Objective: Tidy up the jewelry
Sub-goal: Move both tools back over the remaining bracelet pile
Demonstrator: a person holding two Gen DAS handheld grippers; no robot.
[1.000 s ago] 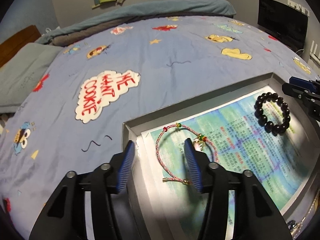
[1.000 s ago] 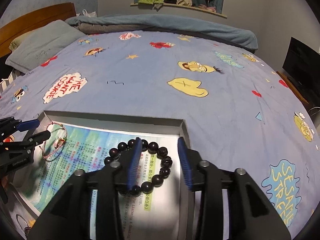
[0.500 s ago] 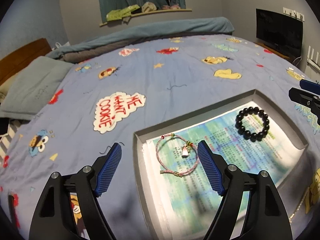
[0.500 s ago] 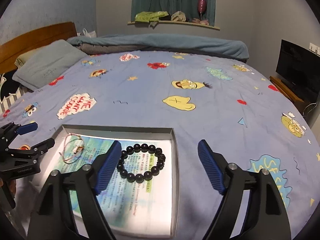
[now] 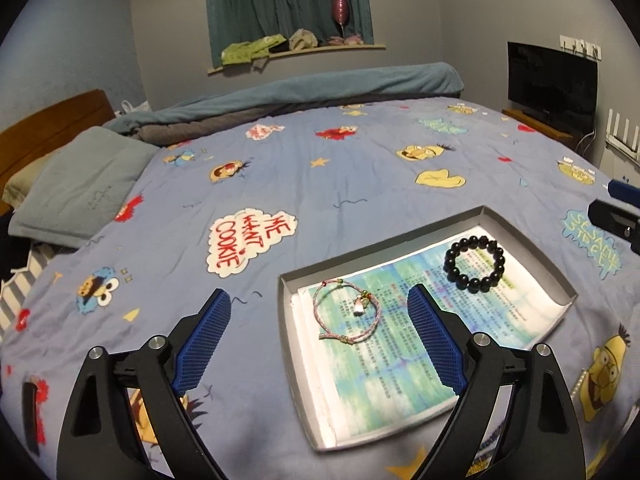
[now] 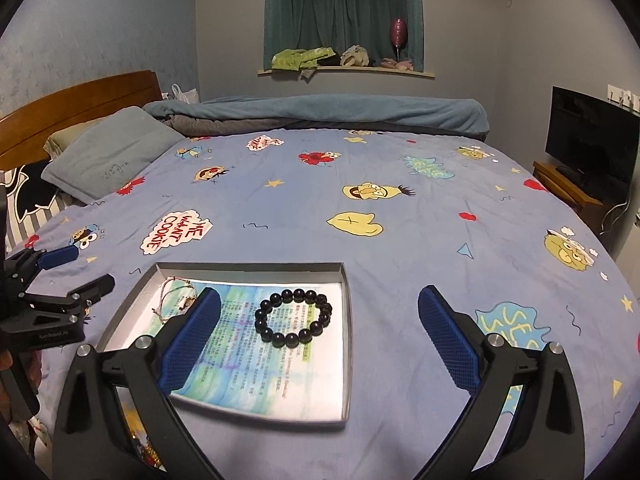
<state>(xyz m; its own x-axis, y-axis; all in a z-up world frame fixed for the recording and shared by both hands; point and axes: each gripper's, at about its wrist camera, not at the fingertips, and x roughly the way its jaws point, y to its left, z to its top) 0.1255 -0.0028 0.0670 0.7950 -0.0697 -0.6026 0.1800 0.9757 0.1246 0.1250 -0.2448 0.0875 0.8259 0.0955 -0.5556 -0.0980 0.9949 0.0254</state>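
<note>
A bed [image 6: 400,240] is carrying everything here, and a blue cartoon-print bedspread [image 5: 360,184] is covering it. A shallow grey tray [image 6: 347,320] is lying flat on the bedspread near the front edge. A grey-green pillow [image 6: 108,160] is resting at the head end by the wooden headboard [image 6: 80,96]. A rolled blue blanket [image 6: 340,110] is stretching across the far side, with a grey one [image 6: 240,122] tucked just beneath it. A string of small pale beads [image 5: 580,380] is lying on the bedspread beside the tray's near right corner.
</note>
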